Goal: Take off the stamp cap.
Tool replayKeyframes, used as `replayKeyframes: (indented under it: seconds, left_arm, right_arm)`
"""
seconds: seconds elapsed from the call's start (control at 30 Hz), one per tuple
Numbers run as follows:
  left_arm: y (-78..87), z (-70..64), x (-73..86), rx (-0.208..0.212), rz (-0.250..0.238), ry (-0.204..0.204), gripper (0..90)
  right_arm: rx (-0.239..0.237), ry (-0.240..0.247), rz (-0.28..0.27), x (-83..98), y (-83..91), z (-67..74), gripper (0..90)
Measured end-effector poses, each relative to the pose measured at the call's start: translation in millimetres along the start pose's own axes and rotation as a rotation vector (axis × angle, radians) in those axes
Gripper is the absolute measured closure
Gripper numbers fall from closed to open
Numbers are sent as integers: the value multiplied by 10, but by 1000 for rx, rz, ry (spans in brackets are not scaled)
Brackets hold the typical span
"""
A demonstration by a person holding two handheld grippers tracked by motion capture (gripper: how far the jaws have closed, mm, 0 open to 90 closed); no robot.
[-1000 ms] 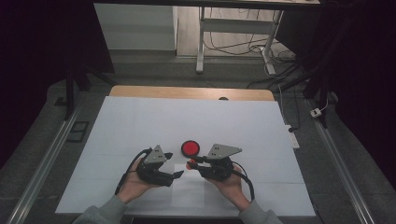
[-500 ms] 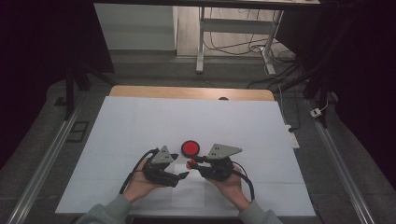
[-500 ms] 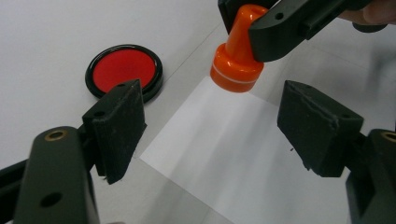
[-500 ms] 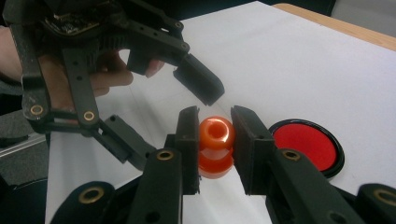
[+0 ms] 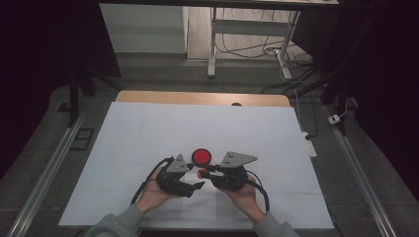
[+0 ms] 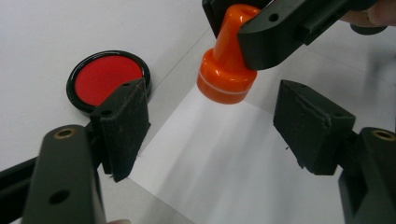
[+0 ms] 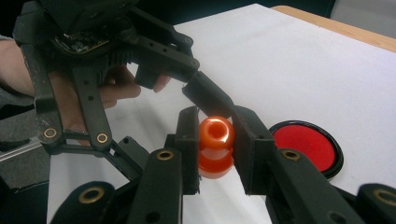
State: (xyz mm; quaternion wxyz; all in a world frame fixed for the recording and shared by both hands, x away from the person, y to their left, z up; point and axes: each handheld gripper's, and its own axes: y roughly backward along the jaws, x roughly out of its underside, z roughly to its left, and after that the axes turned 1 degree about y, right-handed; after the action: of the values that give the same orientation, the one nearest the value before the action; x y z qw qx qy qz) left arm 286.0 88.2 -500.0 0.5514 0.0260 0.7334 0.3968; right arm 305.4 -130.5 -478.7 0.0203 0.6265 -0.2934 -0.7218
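Note:
An orange stamp [image 7: 215, 144] with a knob handle hangs just above the white table, base down, and my right gripper [image 7: 215, 140] is shut on its handle. The same stamp [image 6: 226, 70] shows in the left gripper view over a sheet of white paper [image 6: 224, 158]. My left gripper [image 6: 215, 128] is open and its jaws have just been closing a little. Nothing lies between its pads; the stamp is a short way ahead of them. A round red ink pad [image 5: 201, 157] in a black case lies just beyond both grippers, left gripper [image 5: 196, 177] facing right gripper [image 5: 203, 171].
The white table top [image 5: 148, 133] stretches wide to the left, right and back of the hands, with a wooden edge [image 5: 197, 98] at the far side. Metal rails [image 5: 44, 177] run along both sides. A desk frame and cables stand on the floor behind.
My left gripper has shifted slightly right, closer to the right gripper and the stamp, with its jaws a bit narrower. The right gripper and the ink pad have stayed put.

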Motion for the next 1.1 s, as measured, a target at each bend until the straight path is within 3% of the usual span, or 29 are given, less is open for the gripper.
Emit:
replayKeyframes:
  seconds: [0.27, 1.1]
  left_arm:
    - [-49, -17, -16, 8, 2, -11, 309]
    - [-108, -27, -29, 2, -12, -27, 555]
  right_arm:
    - [-3, -3, -5, 2, 0, -3, 718]
    - [-3, -27, -28, 9, 24, -21, 719]
